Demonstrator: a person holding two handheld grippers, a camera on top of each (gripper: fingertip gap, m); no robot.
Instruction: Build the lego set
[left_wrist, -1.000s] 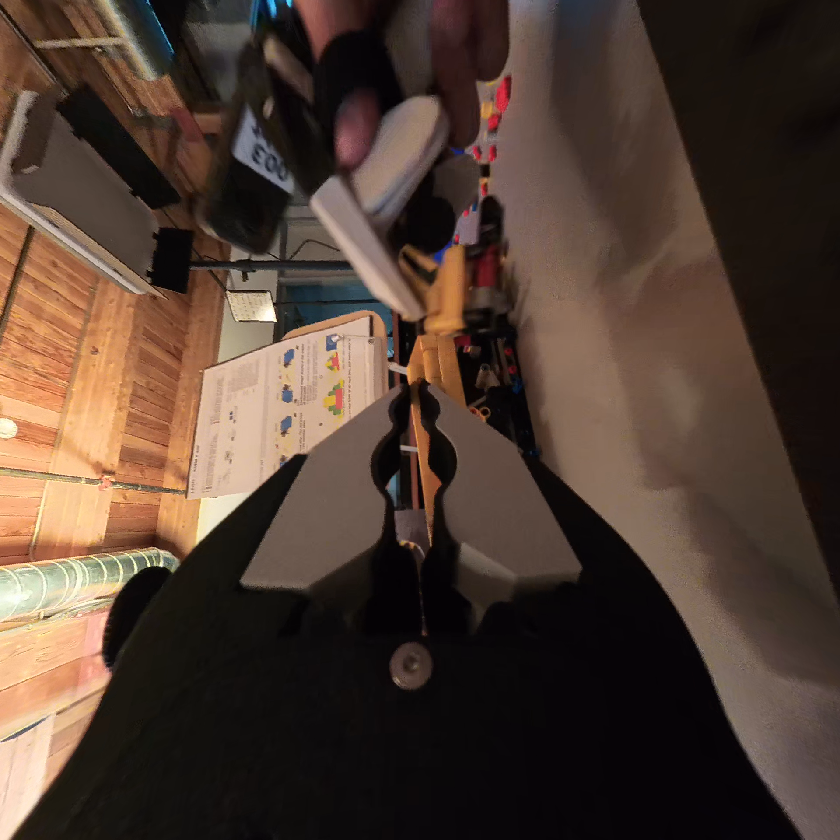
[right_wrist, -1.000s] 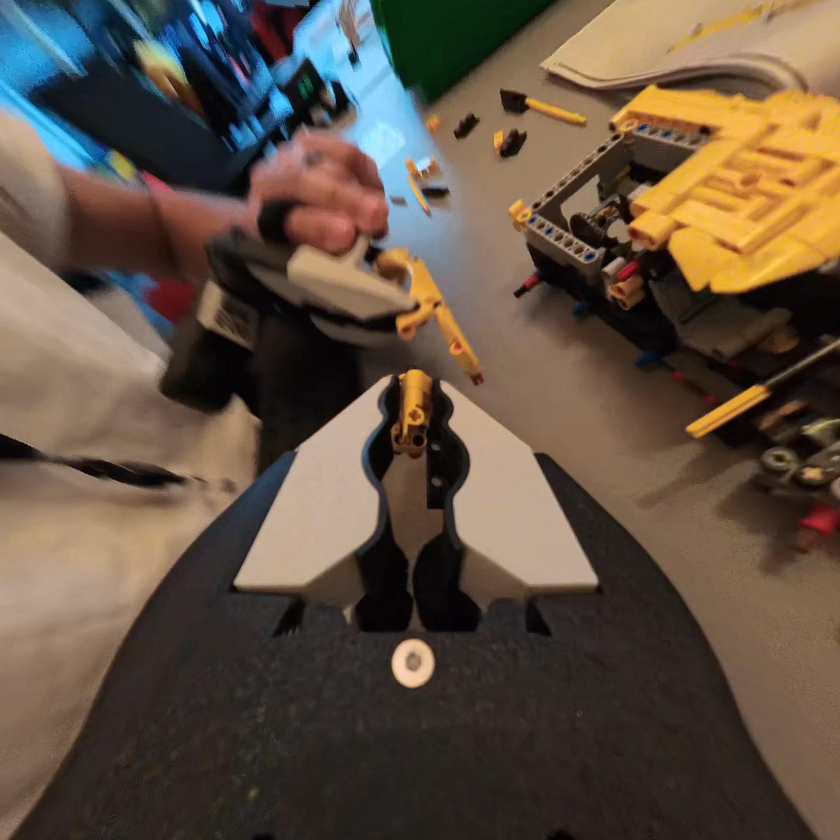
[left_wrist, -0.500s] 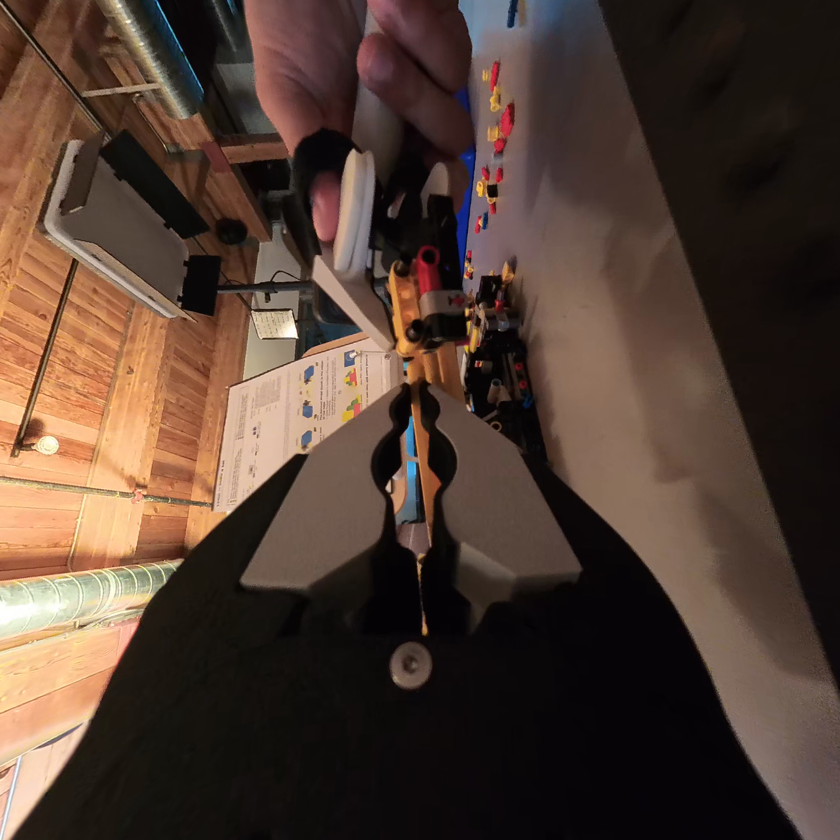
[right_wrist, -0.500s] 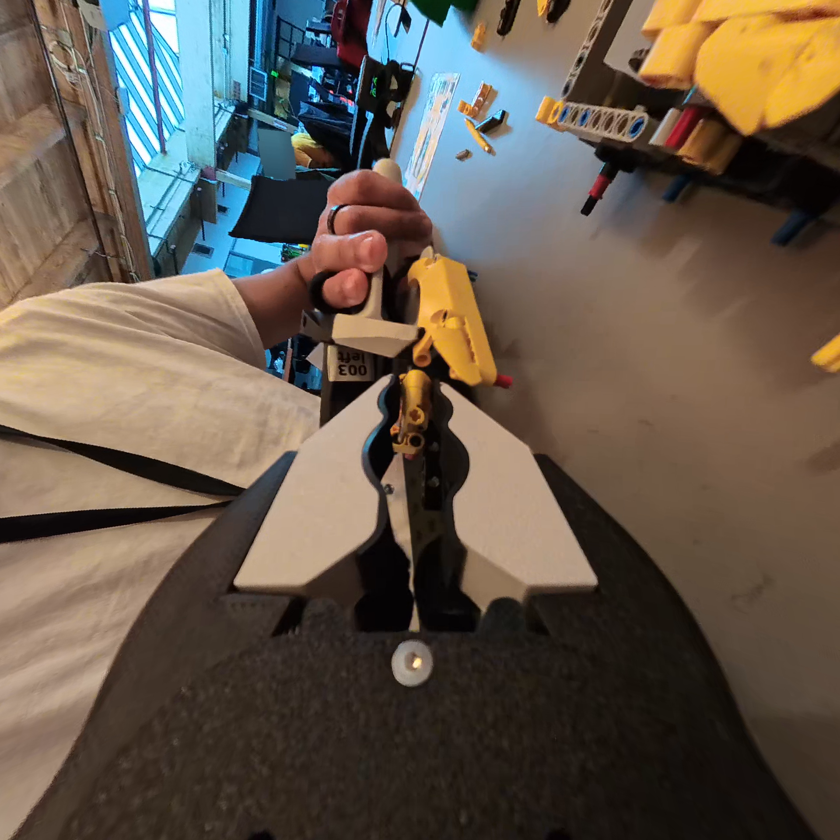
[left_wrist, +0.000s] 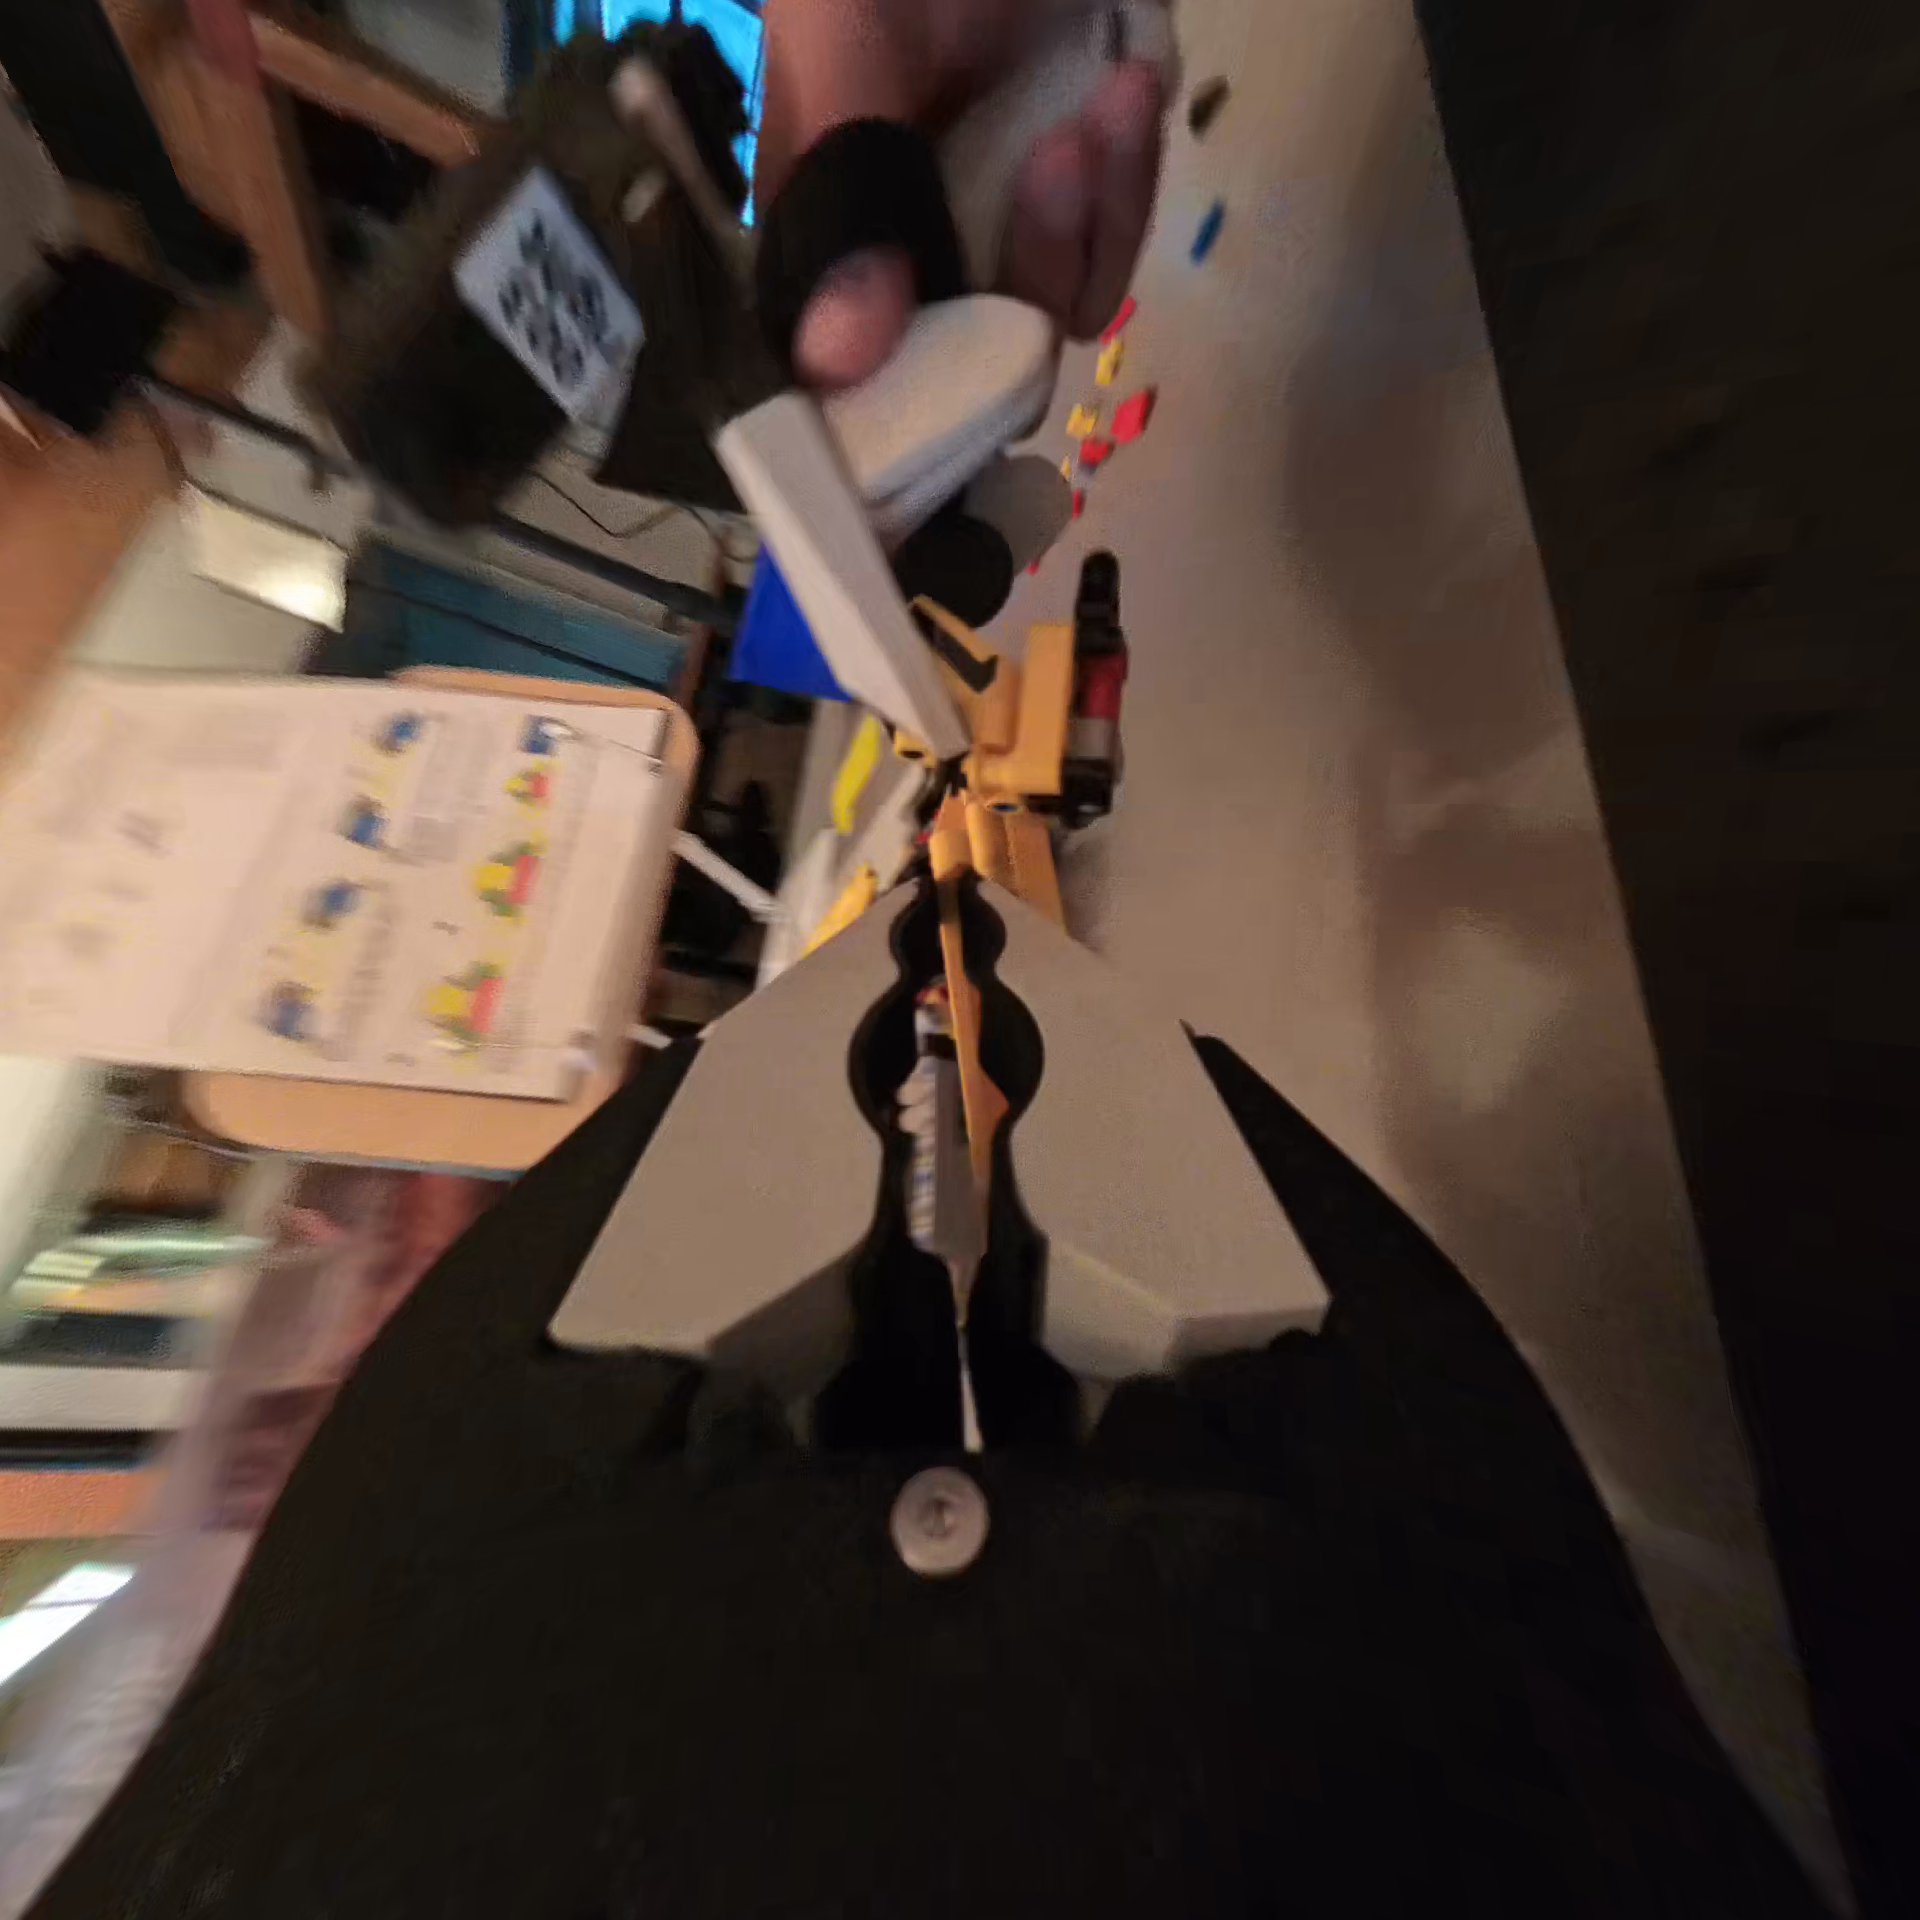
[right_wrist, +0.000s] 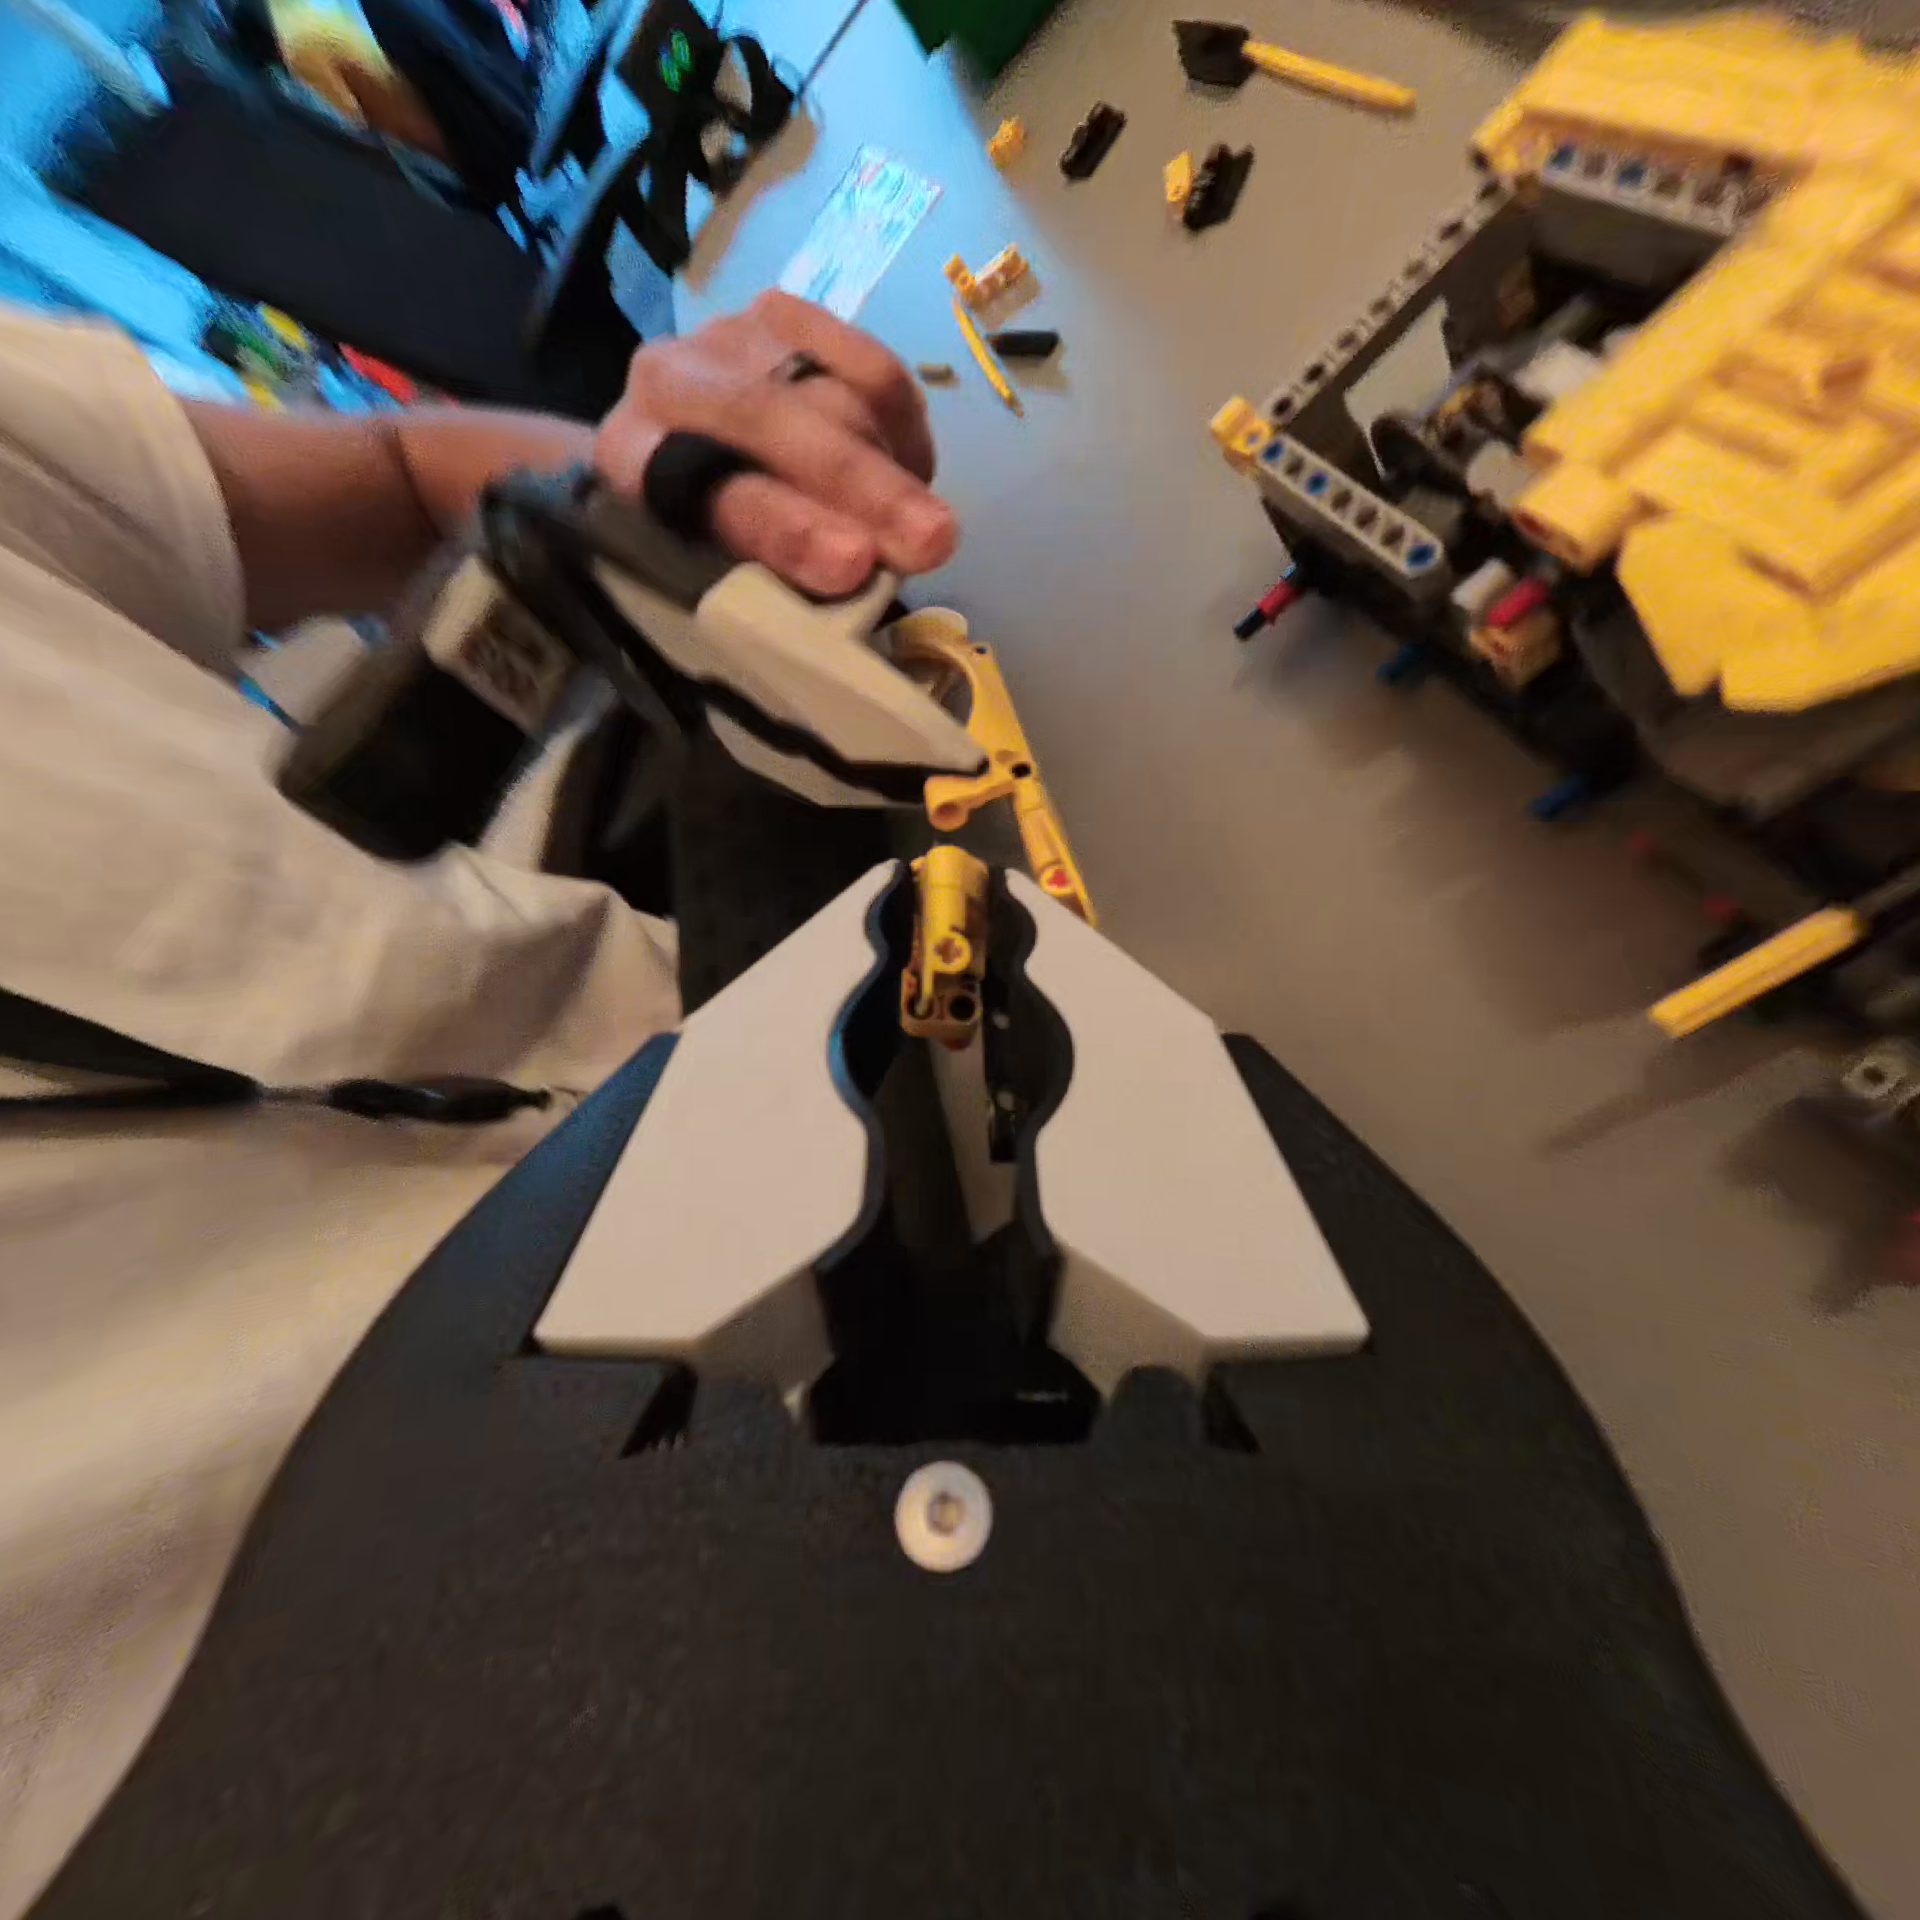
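While the right tool (right_wrist: 943, 883) pinches a small yellow connector piece (right_wrist: 943, 951) at its tips, the left tool (right_wrist: 951, 774), just beyond, is clamped on a thin yellow panel (right_wrist: 1023, 774). Far right on the grey surface (right_wrist: 1195, 831) sits the partly built yellow lego vehicle (right_wrist: 1621, 416), with loose pieces (right_wrist: 997, 281) beyond.

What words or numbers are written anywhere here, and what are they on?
Instruction sheet: too blurred to read.
Patterned label on the right gripper: blurred.
Side label on the left gripper: blurred.
Paper slip on the table: too small.
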